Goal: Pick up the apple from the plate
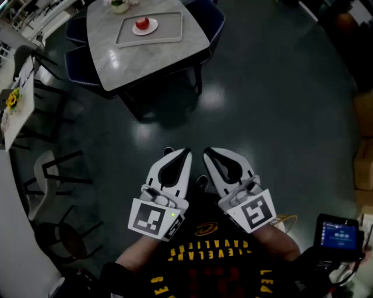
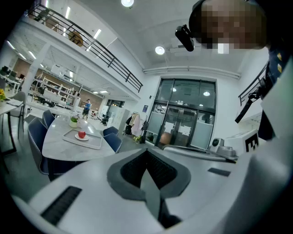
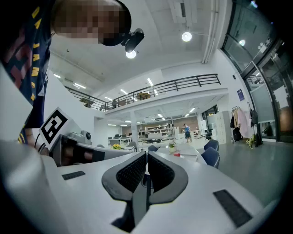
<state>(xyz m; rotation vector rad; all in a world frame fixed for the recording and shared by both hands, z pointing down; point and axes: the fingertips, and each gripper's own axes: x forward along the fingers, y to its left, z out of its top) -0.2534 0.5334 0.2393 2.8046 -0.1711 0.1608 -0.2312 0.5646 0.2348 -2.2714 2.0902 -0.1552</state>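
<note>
A red apple (image 1: 142, 24) sits on a small white plate (image 1: 149, 29) inside a pale tray (image 1: 170, 36) on a grey table (image 1: 145, 55) far ahead. In the left gripper view the apple (image 2: 82, 134) shows small on the same table. Both grippers are held close to the person's body, well short of the table. My left gripper (image 1: 178, 152) is shut with nothing in it, and my right gripper (image 1: 208, 151) is shut and empty too. From the right gripper view the table (image 3: 190, 156) is distant and the apple is too small to make out.
Dark blue chairs (image 1: 78, 67) surround the table, and a small potted plant (image 1: 119, 6) stands beside the tray. Black-framed chairs (image 1: 58, 169) and a white table with a yellow flower (image 1: 11, 99) are at the left. Dark floor (image 1: 262, 105) lies between me and the table.
</note>
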